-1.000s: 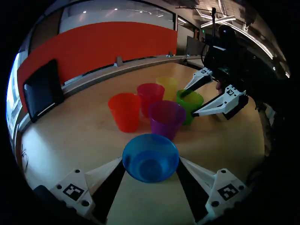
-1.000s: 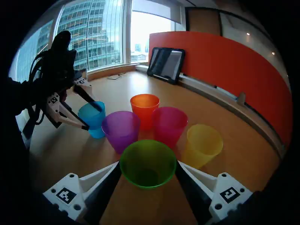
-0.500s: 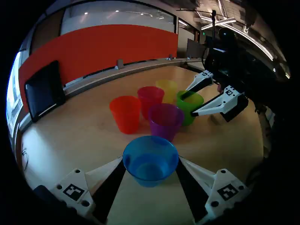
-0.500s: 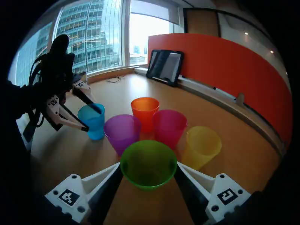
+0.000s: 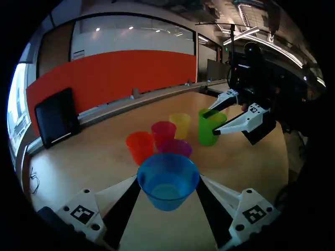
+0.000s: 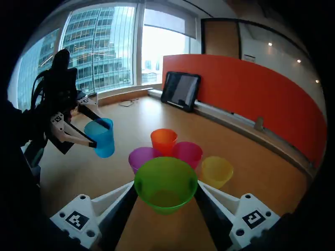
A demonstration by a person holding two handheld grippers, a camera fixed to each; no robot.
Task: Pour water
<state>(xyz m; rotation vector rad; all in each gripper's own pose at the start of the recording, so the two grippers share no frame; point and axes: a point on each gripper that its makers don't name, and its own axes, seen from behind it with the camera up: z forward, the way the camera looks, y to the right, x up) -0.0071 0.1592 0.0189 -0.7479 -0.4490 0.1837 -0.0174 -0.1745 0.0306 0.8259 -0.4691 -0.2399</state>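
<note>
1. Underneath everything: wooden table (image 5: 96,159), light brown, running back to a ledge along the far wall.
2. Behind it, a long orange wall panel (image 5: 109,71). The right gripper view also has tall windows (image 6: 100,50) w/ high-rise buildings outside.
3. Dark tablet (image 5: 56,117) stands tilted back against the ledge, well apart from the cups.
4. Left gripper (image 5: 167,182): white fingers w/ square markers, closed in on both sides of the blue cup (image 5: 168,180), pressing its wall. Seen from the right gripper view, it sits far left w/ the cup pinched at the finger ends.
5. Right gripper (image 6: 165,186): same build, both fingers clamped on the green cup (image 6: 166,184). Seen from the left gripper view, it comes in from the right, gripping that cup below the rim.
6. Blue cup is upright, mouth up, and looks lifted off the tabletop, left of the group. Paler patch at its bottom; water or not, can't tell.
7. Green cup is upright too, seems raised, on the opposite side of the group.
8. Four cups stand on the table btwn the two held ones, clustered close: orange cup (image 6: 163,140), pink cup (image 6: 187,152), purple cup (image 6: 142,157), yellow cup (image 6: 217,170). All upright; contents too small to judge.
</note>
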